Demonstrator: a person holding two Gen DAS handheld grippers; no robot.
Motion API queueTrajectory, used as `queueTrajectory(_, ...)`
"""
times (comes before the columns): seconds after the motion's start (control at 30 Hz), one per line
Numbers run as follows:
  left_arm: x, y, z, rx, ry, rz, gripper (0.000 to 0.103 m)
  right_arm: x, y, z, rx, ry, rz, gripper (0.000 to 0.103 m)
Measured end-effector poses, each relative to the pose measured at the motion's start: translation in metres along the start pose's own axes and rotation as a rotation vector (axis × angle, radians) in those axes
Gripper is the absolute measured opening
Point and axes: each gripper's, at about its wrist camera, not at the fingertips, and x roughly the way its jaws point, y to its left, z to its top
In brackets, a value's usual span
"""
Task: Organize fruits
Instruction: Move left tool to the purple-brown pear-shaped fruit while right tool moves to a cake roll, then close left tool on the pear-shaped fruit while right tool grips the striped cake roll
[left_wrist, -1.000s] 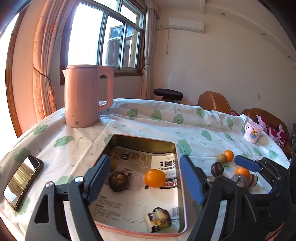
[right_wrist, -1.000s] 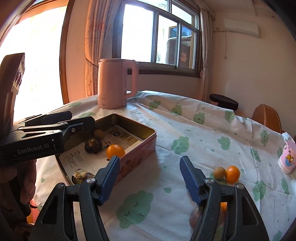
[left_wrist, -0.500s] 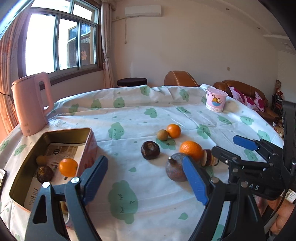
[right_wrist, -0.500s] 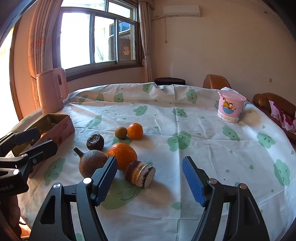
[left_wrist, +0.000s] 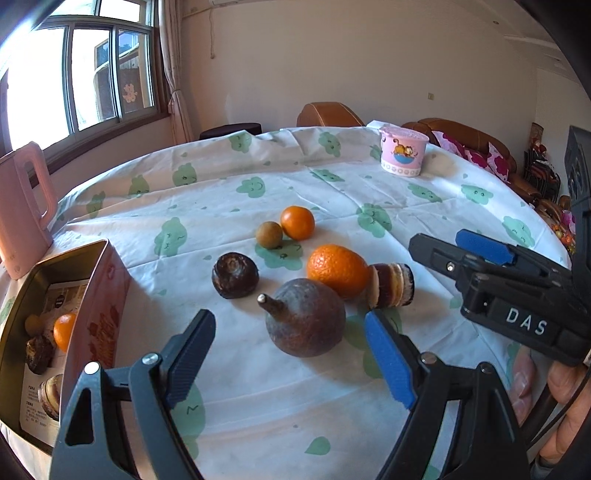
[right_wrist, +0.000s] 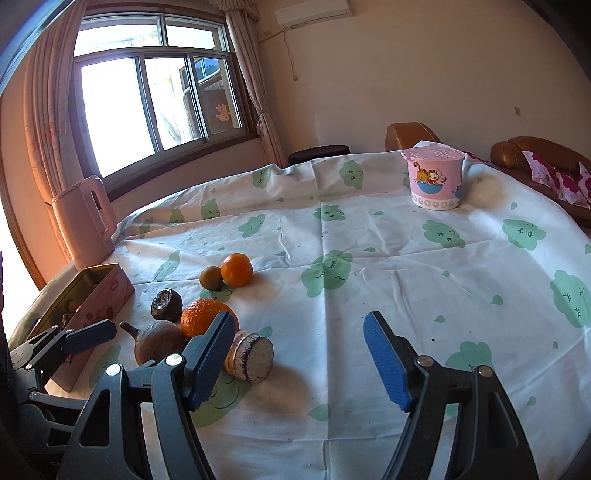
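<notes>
A brown stemmed fruit (left_wrist: 306, 319) lies on the tablecloth just ahead of my open, empty left gripper (left_wrist: 288, 358). Behind it sit a large orange (left_wrist: 338, 268), a dark round fruit (left_wrist: 234, 275), a small orange (left_wrist: 297, 222) and a small tan fruit (left_wrist: 269, 234). A round layered cake-like piece (left_wrist: 389, 285) lies on its side to the right. The pink tin (left_wrist: 98, 295) at left holds an orange and dark fruits. My right gripper (right_wrist: 299, 363) is open and empty, right of the same cluster (right_wrist: 207, 317).
A pink kettle (right_wrist: 83, 218) stands behind the tin. A pink cartoon cup (right_wrist: 434, 179) stands at the far right of the table. Brown sofa and chairs lie beyond the table edge.
Both grippers swung right, from over the tin to the loose fruit, and moved closer. The left gripper now sits just behind the brown stemmed fruit. Both stay open.
</notes>
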Motion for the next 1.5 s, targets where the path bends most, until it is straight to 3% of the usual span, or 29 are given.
queueTrajectory(0.1,0.007,-0.005,0.002,0.025,0.017,-0.006,0.084,0.001,0.001,0.0,-0.005,0.001,-0.009,0.074)
queueTrajectory(0.17,0.012,-0.006,0.003,0.029,0.038,-0.02,0.074,0.001,0.002,0.0,-0.009,0.004,-0.01,0.074)
queueTrajectory(0.23,0.016,-0.004,0.002,0.019,0.064,-0.049,0.051,0.001,0.003,0.0,-0.016,0.001,-0.015,0.074)
queueTrajectory(0.4,0.01,0.007,0.0,-0.026,0.034,-0.052,0.051,0.001,0.009,-0.001,-0.057,0.008,0.017,0.074)
queueTrajectory(0.5,0.005,0.016,0.0,-0.057,0.013,-0.016,0.051,0.008,0.021,-0.003,-0.132,0.06,0.056,0.074)
queueTrajectory(0.63,0.006,0.032,-0.001,-0.113,0.02,-0.026,0.051,0.014,0.034,-0.006,-0.217,0.098,0.051,0.074)
queueTrajectory(0.8,0.005,0.036,-0.002,-0.133,0.005,-0.037,0.051,0.025,0.03,-0.005,-0.199,0.158,0.078,0.074)
queueTrajectory(0.87,0.005,0.038,-0.002,-0.143,0.003,-0.048,0.051,0.025,0.031,-0.005,-0.201,0.163,0.08,0.071)
queueTrajectory(0.93,0.004,0.04,-0.003,-0.154,0.001,-0.06,0.051,0.028,0.033,-0.005,-0.209,0.171,0.071,0.058)
queueTrajectory(1.03,0.005,0.042,-0.003,-0.159,0.003,-0.063,0.051,0.032,0.035,-0.006,-0.221,0.196,0.084,0.048)
queueTrajectory(1.17,0.003,0.043,-0.004,-0.164,-0.006,-0.07,0.051,0.037,0.035,-0.006,-0.224,0.225,0.096,0.046)
queueTrajectory(1.5,-0.003,0.049,-0.006,-0.19,-0.039,-0.082,0.051,0.032,0.034,-0.006,-0.234,0.2,0.116,0.045)
